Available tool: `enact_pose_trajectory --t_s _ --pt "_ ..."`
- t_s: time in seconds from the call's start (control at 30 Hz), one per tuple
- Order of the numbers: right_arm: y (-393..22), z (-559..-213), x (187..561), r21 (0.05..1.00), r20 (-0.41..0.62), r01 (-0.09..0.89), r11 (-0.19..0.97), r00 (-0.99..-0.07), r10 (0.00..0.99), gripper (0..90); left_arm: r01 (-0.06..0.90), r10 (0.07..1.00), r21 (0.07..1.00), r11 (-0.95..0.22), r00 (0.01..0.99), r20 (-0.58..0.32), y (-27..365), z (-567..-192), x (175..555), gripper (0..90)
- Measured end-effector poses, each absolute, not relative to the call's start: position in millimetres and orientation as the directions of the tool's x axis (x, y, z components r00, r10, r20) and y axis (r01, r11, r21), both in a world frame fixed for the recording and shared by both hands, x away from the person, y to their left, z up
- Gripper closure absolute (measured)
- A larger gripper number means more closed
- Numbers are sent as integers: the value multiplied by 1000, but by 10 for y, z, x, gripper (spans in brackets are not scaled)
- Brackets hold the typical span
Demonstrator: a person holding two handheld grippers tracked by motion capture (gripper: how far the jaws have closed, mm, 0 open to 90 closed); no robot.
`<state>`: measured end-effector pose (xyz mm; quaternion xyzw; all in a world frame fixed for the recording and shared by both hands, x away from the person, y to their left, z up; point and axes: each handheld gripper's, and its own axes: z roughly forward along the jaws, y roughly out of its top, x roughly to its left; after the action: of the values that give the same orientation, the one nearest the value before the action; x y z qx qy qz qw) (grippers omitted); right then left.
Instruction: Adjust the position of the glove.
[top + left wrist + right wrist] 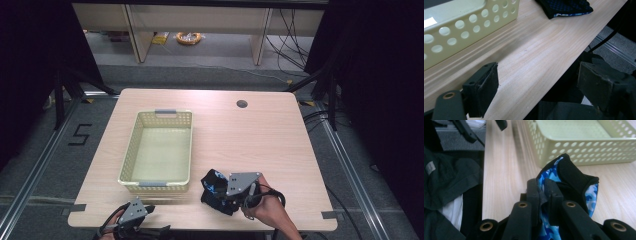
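Right gripper (541,192) clamped on black-and-blue cloth (571,177), at five o'clock of empty yellow basket (159,150). Left gripper (536,82) idle at table's (260,135) near edge, jaws apart. Pickup done; drop into basket likely left.

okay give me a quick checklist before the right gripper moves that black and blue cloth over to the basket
1. Grip: right gripper jaws pinch the black and blue cloth: ok.
2. Cloth off the table: cannot tell; the high view shows it bunched low over the wood.
3. Basket has room: ok, nothing lies inside.
4. Path from cloth to basket: ok, bare wood between them.
5. Left gripper out of the way: ok, open at the table's near edge, apart from the basket.
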<state>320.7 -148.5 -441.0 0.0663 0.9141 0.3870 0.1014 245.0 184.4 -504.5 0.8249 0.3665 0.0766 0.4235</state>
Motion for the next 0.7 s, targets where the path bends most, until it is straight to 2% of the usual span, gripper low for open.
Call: enact_pose_trajectory --t_s 0.03,0.13,0.4,0.43,0.47,0.53,0.57,0.7 --pt "-1473 -4437 3216 715 -143 19 699 -974 173 836 533 672 749 -394 723 -161 1859 -5044 2460 165" --pt "-1472 -4497 3216 700 -142 16 714 -977 162 836 527 670 766 -368 722 -175 1845 -5047 2453 165" --pt "-1468 -4675 3171 652 -122 -2 758 -987 102 832 533 670 747 -396 724 -162 1860 -5042 2461 165" --pt "-1457 -4697 3176 651 -131 -31 759 -989 72 831 534 668 751 -389 724 -169 1855 -5044 2455 165" --pt "-1458 -4716 3151 643 -107 1 766 -990 91 829 534 669 750 -390 724 -168 1856 -5044 2456 165" --pt "-1451 -4756 3173 637 -116 -18 771 -991 73 825 531 669 748 -398 726 -159 1860 -5040 2458 165" --pt "-1460 -4782 3169 631 -95 17 775 -991 98 817 515 665 761 -395 732 -150 1853 -5042 2458 165" --pt "-1445 -4852 3187 624 -86 10 781 -993 81 779 516 671 766 -383 725 -153 1847 -5047 2456 165"
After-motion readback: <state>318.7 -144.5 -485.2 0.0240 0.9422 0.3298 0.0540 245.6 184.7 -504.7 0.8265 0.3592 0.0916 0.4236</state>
